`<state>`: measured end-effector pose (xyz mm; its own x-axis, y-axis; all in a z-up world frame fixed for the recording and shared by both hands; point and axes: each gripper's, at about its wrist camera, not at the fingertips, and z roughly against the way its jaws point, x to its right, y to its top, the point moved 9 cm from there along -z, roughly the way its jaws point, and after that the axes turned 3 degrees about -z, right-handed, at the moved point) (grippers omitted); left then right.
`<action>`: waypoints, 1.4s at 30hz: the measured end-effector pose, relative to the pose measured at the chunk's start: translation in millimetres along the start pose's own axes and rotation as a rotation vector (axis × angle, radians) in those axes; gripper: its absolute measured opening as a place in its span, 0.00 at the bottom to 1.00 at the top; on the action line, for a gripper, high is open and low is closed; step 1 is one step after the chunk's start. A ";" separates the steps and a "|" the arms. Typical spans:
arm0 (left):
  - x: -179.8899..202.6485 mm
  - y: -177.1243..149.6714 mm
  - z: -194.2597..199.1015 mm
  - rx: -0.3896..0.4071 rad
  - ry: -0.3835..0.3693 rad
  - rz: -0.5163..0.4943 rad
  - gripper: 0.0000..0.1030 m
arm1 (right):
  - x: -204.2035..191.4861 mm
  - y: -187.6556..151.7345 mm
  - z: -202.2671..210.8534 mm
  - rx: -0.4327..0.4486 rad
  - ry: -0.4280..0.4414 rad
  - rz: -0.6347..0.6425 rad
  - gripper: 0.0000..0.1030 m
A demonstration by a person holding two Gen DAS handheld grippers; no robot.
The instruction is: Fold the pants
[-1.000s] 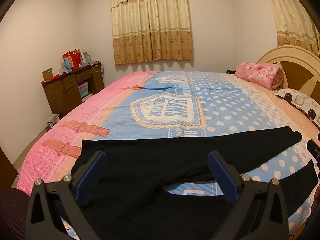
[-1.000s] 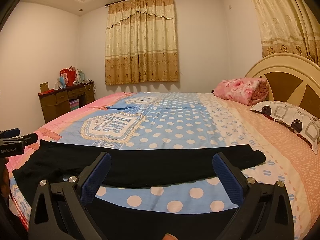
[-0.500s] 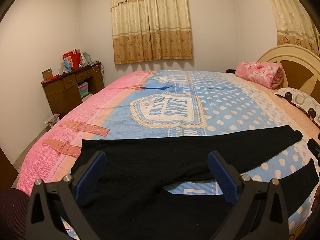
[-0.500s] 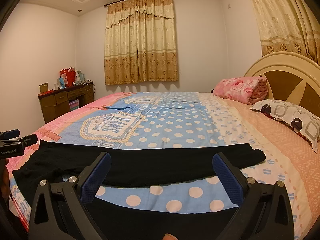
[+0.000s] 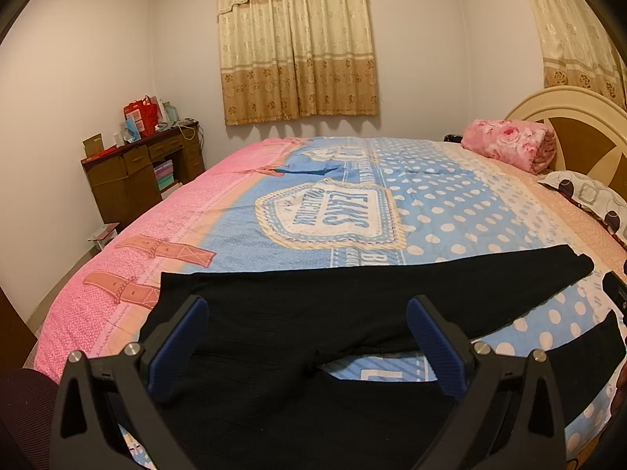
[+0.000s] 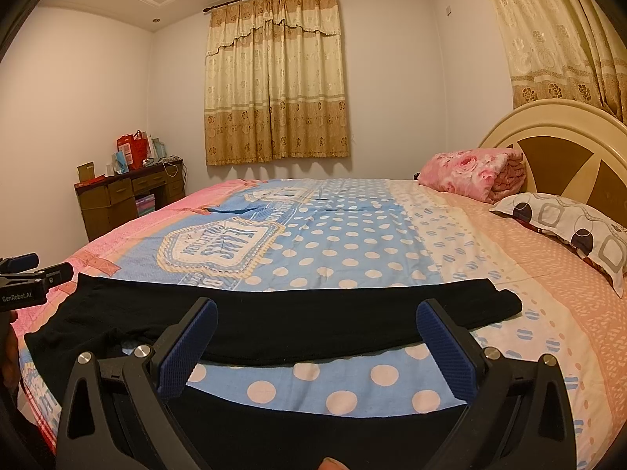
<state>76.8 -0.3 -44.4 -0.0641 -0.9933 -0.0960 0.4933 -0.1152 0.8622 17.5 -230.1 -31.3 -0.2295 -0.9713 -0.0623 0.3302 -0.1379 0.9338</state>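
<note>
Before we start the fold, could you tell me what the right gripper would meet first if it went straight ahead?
Probably the far leg of the black pants, lying across the bedspread between the open right gripper; depth is uncertain.

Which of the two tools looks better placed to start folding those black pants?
Probably the right tool: it is open over the two spread legs of the black pants, so it could lift one across. The left tool, open too, is over the waist and crotch.

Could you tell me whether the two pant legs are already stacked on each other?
No, the pants lie spread, with bedspread showing between the legs.
</note>
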 end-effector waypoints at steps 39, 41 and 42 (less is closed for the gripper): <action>-71.2 -34.2 -93.2 -0.192 0.175 -0.098 1.00 | 154.6 1.4 -85.4 -0.173 -0.144 -0.055 0.99; -89.0 -35.0 -105.4 -0.209 0.212 -0.104 1.00 | 193.8 2.9 -107.4 -0.223 -0.175 -0.111 0.99; -98.6 -36.5 -112.2 -0.222 0.224 -0.101 1.00 | 209.2 2.9 -116.8 -0.240 -0.184 -0.138 0.99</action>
<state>162.5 101.0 -122.2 0.0580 -0.9511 -0.3035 0.6726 -0.1875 0.7159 77.4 -456.4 -82.9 -0.4418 -0.8918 -0.0972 0.4859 -0.3289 0.8097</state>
